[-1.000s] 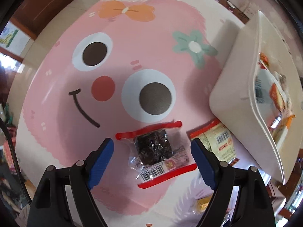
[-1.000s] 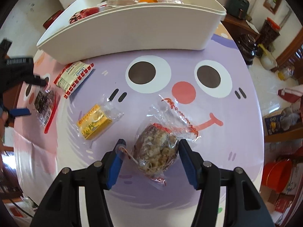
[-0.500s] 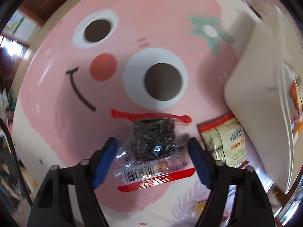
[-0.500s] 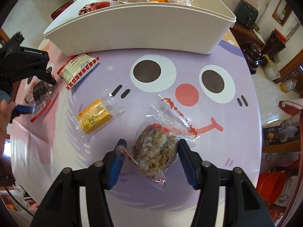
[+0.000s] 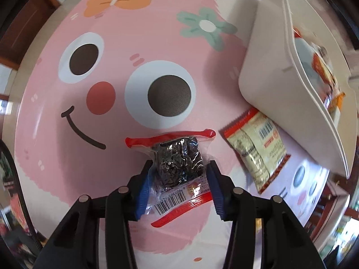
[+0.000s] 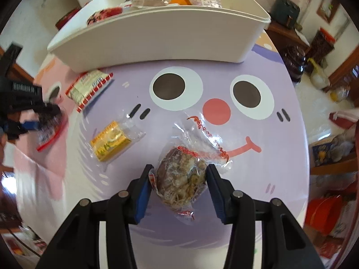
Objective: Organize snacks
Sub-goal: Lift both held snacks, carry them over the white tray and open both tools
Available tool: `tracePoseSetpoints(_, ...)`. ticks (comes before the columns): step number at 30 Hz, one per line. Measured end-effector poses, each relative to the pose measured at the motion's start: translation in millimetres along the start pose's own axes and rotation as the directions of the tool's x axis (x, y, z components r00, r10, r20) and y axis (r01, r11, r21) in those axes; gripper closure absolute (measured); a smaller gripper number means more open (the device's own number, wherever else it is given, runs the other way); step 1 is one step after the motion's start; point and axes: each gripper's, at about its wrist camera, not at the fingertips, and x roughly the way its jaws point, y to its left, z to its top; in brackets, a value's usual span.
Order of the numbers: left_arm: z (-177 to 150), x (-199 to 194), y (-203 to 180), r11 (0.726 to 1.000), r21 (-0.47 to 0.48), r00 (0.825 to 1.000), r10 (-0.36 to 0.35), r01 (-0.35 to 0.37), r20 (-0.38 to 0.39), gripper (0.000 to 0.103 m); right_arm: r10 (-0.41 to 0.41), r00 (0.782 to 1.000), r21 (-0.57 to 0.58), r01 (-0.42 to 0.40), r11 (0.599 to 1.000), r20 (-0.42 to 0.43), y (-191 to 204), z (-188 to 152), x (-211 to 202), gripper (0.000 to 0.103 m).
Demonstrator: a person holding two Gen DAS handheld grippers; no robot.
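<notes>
In the left wrist view a clear packet with red edges and a dark lumpy snack point(image 5: 177, 157) lies on the pink cartoon-face mat. My left gripper point(image 5: 179, 164) points straight down over it; its jaws are closing and the blue pads touch the wrapper on both sides. In the right wrist view a round brown shredded snack in clear wrap point(image 6: 181, 179) lies on the purple face mat. My right gripper point(image 6: 179, 169) has its jaws closing, with the pads against the snack's sides. The left gripper point(image 6: 24, 112) shows blurred at that view's left edge.
A white bin point(image 6: 157, 33) holding several snacks stands at the back of the table; its wall point(image 5: 264, 67) is right of the left gripper. A beige packet with red edges point(image 5: 255, 148) lies beside it. A yellow packet point(image 6: 110, 141) lies left of the round snack.
Both grippers' jaws have narrowed onto their packets. The left gripper has rolled a little and dropped closer to the dark snack packet. The right gripper has hardly moved.
</notes>
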Motion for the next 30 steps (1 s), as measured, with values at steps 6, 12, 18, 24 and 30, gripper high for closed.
tracePoseSetpoints(6,1,0,3,0.99,0.136,1.0,-0.021,0.022,-0.013,0.061,0.074,0.997,0.085,-0.075,0.994,0.013,-5,-2,-9,0.056)
tracePoseSetpoints(12,6,-18,-10,0.963,0.264,0.998,-0.062,0.06,-0.001,0.081,0.103,0.994,0.111,-0.107,0.988,0.045,7,-4,-26,0.056)
tracePoseSetpoints(18,-7,-46,-28,0.92,0.386,0.995,-0.089,0.062,0.052,0.09,0.116,0.99,0.096,-0.124,0.988,0.085,25,0,-42,0.056)
tracePoseSetpoints(24,-6,-63,0,0.906,0.418,0.993,-0.103,0.071,0.054,0.091,0.124,0.986,0.092,-0.134,0.987,0.109,38,3,-51,0.056)
tracePoseSetpoints(30,-21,-66,-20,0.872,0.481,0.987,-0.142,0.091,0.07,0.091,0.136,0.98,0.082,-0.149,0.985,0.145,45,8,-66,0.056)
